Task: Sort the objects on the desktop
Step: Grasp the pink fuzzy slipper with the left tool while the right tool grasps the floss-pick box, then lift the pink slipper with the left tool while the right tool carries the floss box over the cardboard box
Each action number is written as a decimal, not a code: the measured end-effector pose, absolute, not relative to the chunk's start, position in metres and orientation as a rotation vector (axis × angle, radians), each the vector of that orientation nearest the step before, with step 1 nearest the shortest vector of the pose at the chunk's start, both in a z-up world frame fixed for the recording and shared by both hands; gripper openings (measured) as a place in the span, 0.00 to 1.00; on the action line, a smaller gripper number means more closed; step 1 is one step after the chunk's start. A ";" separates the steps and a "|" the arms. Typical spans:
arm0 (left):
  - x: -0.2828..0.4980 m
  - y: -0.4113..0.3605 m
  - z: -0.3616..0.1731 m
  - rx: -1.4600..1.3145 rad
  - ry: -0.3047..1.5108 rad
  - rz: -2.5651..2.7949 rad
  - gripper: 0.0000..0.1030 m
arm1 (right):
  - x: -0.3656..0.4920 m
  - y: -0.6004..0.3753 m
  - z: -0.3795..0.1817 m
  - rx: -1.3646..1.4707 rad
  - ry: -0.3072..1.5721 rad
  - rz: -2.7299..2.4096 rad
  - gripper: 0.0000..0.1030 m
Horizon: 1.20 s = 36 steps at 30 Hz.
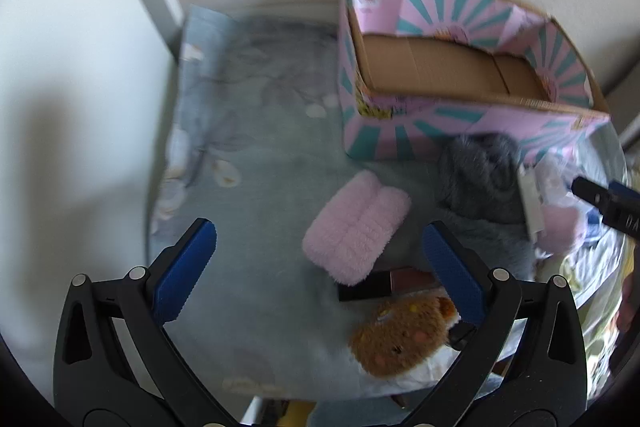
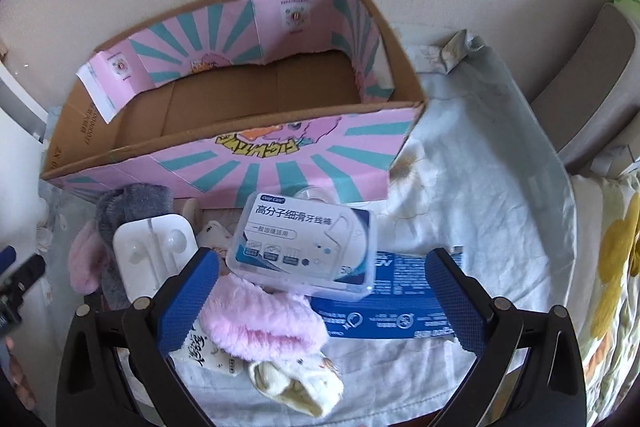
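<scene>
A pink and teal cardboard box (image 1: 460,123) stands open and empty at the back; it also shows in the right wrist view (image 2: 256,163). My left gripper (image 1: 320,267) is open above a pink fluffy item (image 1: 356,231), a dark lipstick tube (image 1: 384,283) and a brown plush toy (image 1: 400,335). My right gripper (image 2: 324,291) is open over a clear floss box (image 2: 304,247), a pink fluffy item (image 2: 260,323) and a blue flat carton (image 2: 392,303). A white earphone case (image 2: 154,251) and a grey fluffy cloth (image 2: 128,207) lie to the left.
A pale blue floral cloth (image 1: 248,155) covers the table. A cream sock (image 2: 296,383) and a printed packet (image 2: 204,351) lie near my right gripper's left finger. A white wall (image 1: 60,107) is on the left, a grey chair back (image 2: 592,99) on the right.
</scene>
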<state>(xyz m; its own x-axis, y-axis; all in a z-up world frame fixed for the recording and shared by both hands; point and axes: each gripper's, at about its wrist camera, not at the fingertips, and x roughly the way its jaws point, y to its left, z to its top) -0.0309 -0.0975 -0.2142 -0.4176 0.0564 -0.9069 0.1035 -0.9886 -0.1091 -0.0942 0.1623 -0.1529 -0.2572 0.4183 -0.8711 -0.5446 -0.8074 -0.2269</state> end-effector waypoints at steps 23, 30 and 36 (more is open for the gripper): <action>-0.061 -0.088 -0.273 1.854 0.267 -2.747 0.47 | -0.104 0.166 -0.183 -1.466 0.167 2.017 0.93; -0.061 -0.086 -0.261 1.812 0.242 -2.758 0.40 | -0.097 0.157 -0.171 -1.408 0.116 2.067 0.87; -0.062 -0.095 -0.237 1.754 0.261 -2.757 0.40 | -0.089 0.158 -0.157 -1.400 0.111 2.084 0.87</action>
<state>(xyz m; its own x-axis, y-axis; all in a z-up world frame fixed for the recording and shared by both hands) -0.0624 -0.0950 -0.2367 -0.4206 0.1994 -0.8850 -0.0299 -0.9781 -0.2062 -0.0888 0.1583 -0.1569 -0.2479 0.4433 -0.8614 -0.5320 -0.8054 -0.2614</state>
